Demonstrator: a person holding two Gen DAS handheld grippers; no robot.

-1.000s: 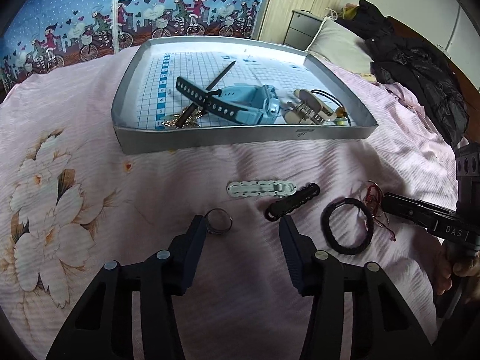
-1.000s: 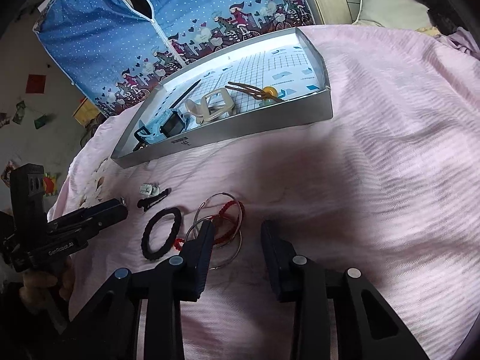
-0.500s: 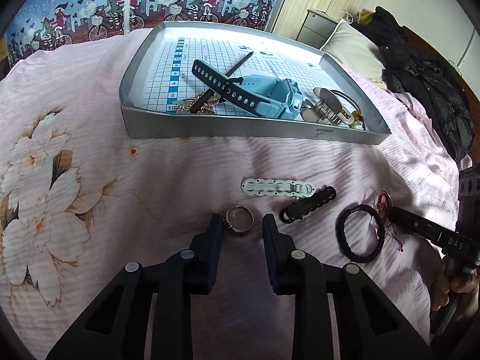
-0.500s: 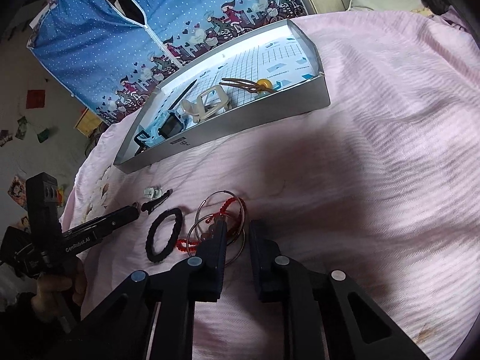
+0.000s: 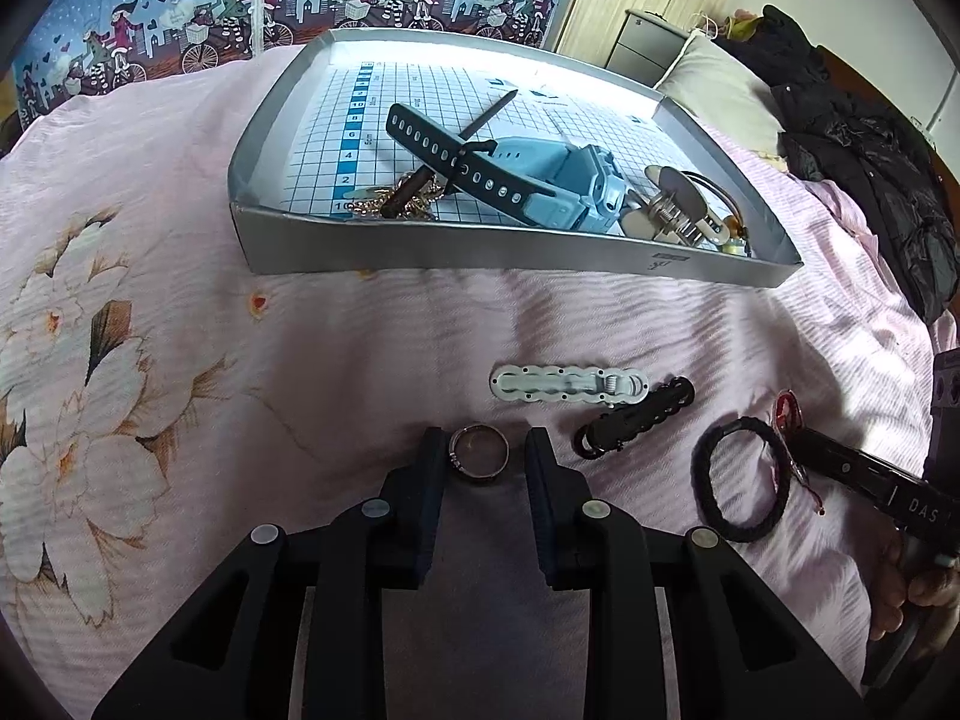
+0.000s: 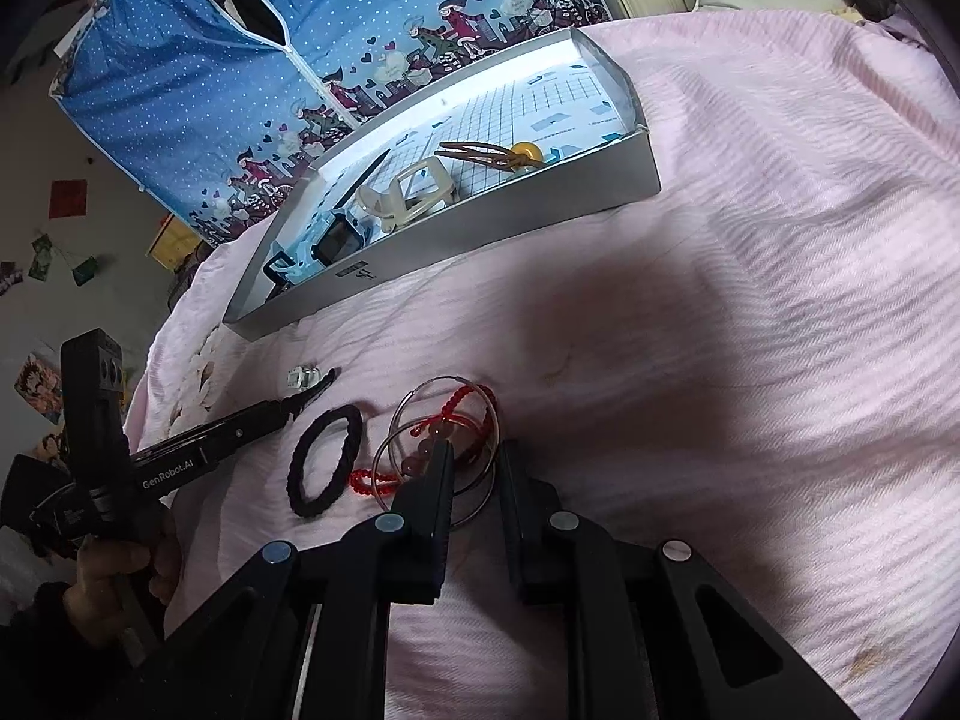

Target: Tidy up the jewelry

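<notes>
Left wrist view | our left gripper (image 5: 487, 450) brackets the ring (image 5: 479, 455) on the pink bedspread (image 5: 360, 330), jaws part-open, nothing gripped yet | right gripper (image 6: 474, 456) straddles hoop bracelets (image 6: 444, 438), narrow gap, not clamped | both lined up for pickup toward tray (image 5: 480, 249) | hair tie (image 5: 741, 480) waits between.

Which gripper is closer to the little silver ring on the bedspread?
Left. The left gripper has its jaws either side of the silver ring; the right gripper is off beyond the black hair tie.

shiny metal ring (image 5: 479, 454); ribbed cloth bedspread (image 5: 372, 336); matt grey tray (image 5: 480, 249); braided hair tie (image 5: 740, 478).
</notes>
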